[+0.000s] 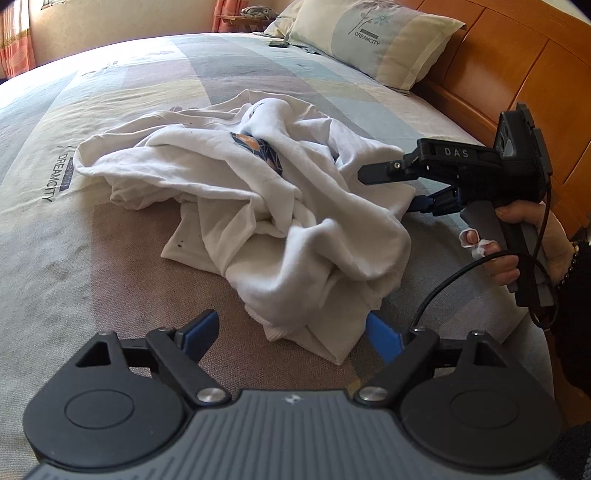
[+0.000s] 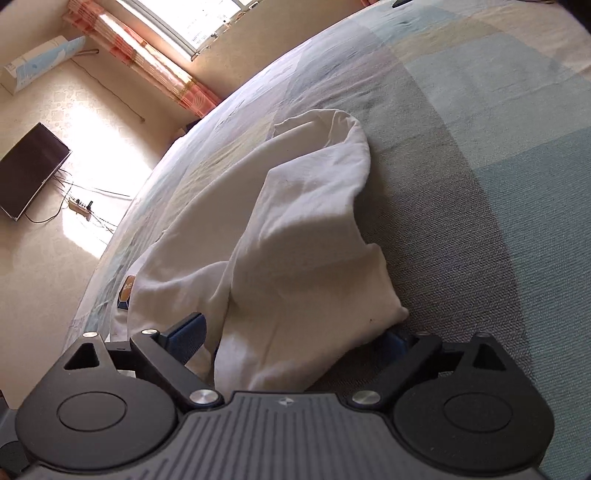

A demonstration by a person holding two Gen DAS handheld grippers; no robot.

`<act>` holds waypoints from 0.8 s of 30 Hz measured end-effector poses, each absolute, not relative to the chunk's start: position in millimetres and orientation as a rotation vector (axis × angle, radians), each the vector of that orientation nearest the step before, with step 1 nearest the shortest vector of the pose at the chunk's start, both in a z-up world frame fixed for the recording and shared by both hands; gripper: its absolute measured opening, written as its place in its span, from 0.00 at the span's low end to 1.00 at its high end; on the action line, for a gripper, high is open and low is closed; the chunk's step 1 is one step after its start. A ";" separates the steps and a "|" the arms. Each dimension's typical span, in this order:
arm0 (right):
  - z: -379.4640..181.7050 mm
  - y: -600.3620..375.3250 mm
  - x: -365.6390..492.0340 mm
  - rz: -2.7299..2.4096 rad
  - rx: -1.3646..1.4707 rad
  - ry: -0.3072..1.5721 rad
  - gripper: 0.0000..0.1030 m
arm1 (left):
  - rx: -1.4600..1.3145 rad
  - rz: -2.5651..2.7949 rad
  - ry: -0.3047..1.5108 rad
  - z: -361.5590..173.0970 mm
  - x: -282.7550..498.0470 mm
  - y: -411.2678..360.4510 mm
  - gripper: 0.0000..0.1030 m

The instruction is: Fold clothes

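Note:
A crumpled white shirt (image 1: 255, 206) with a blue and orange print lies in a heap on the bed (image 1: 110, 258). My left gripper (image 1: 295, 336) is open and empty, its blue pads on either side of the shirt's near hem, just short of it. My right gripper (image 1: 391, 188) is open at the shirt's right edge, one finger above the cloth and one below. In the right wrist view the shirt (image 2: 295, 236) fills the space between the open right gripper's (image 2: 299, 332) fingers, with a fold of cloth lying between them.
A pillow (image 1: 373, 37) lies at the head of the bed against a wooden headboard (image 1: 517, 70). A small dark object (image 1: 277, 44) sits near the pillow. The far bed edge, a television (image 2: 29, 170) and a curtained window (image 2: 207, 22) show in the right wrist view.

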State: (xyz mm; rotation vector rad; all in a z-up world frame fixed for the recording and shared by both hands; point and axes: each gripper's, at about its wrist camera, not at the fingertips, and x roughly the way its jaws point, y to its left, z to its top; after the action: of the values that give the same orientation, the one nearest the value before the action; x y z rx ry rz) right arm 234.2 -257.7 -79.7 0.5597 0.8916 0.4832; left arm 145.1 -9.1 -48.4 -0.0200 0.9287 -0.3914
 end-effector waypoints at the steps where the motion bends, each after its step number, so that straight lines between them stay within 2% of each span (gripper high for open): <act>1: -80.0 -257.4 232.5 0.475 0.580 0.890 0.93 | -0.019 -0.394 0.929 -48.9 144.1 -8.6 0.84; 8: -103.2 -288.5 195.8 0.459 0.836 0.834 0.66 | -0.031 -0.398 0.942 -55.2 145.1 -7.2 0.84; 15: -106.2 -260.8 227.6 0.461 0.838 0.810 0.63 | -0.061 -0.376 0.969 -62.4 137.5 3.6 0.84; 16: -107.9 -256.9 227.7 0.473 0.824 0.818 0.51 | -0.066 -0.371 0.977 -63.3 137.3 5.7 0.84; 17: -111.4 -254.6 226.7 0.488 0.819 0.838 0.29 | -0.072 -0.366 0.985 -64.2 137.2 7.9 0.84; 19: -114.0 -257.8 223.2 0.468 0.796 0.849 0.09 | -0.070 -0.364 0.981 -62.2 136.7 9.0 0.84; 24: -90.2 -286.0 221.2 0.410 0.724 0.795 0.09 | -0.069 -0.376 0.973 -57.9 137.1 5.1 0.84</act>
State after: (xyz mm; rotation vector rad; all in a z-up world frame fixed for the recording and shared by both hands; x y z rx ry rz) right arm 221.2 -286.0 -90.2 0.7239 0.7953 0.4097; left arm 137.1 5.1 -57.9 -0.0687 0.9729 -0.3761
